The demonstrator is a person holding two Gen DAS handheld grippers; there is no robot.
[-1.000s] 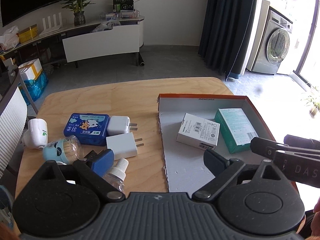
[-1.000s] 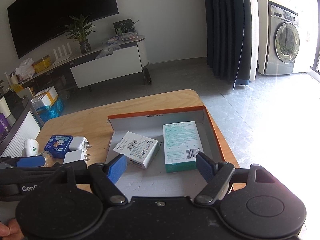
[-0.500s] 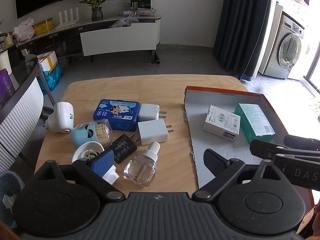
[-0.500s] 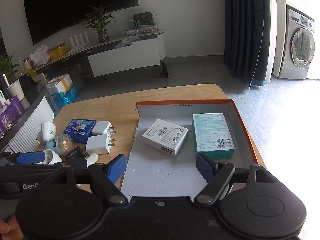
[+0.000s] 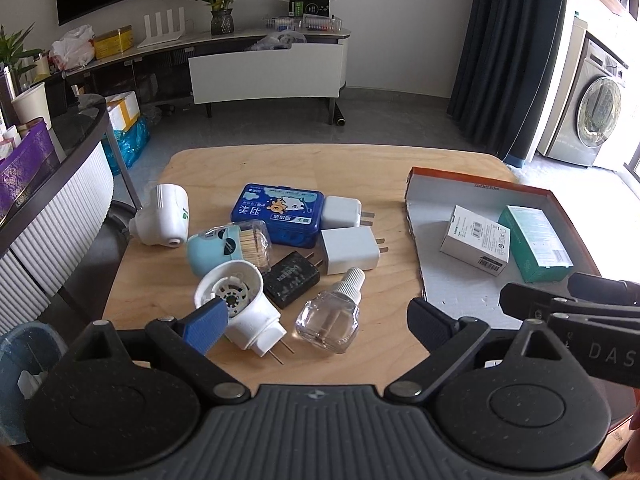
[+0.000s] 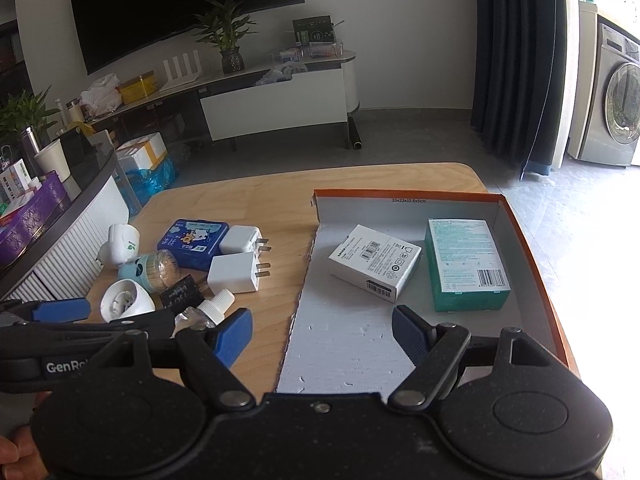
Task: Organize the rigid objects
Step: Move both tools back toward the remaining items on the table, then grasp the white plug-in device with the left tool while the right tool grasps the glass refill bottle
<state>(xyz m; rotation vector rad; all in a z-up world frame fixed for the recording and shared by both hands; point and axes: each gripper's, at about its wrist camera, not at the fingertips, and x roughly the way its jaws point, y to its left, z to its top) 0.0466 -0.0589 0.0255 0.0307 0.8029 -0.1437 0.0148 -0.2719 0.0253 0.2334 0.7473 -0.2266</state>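
We hold the left gripper [image 5: 316, 320] wide above the clear bottle [image 5: 330, 316]; the right gripper [image 6: 322, 330] gapes over the box lid [image 6: 532, 248], green box [image 6: 466, 264] at one o'clock.

Black tongs [image 5: 316, 322], blue ribbed pads [image 6: 234, 336], silver screws.

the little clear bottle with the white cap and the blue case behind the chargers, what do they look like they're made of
Clear bottle: looks like glass or hard clear plastic, glossy; the table grain shows through and its edges catch highlights. Its white cap looks like matte ribbed plastic.
Blue case: probably moulded plastic or tin, smooth with a slight sheen, rounded corners and a printed lid; I cannot tell which.
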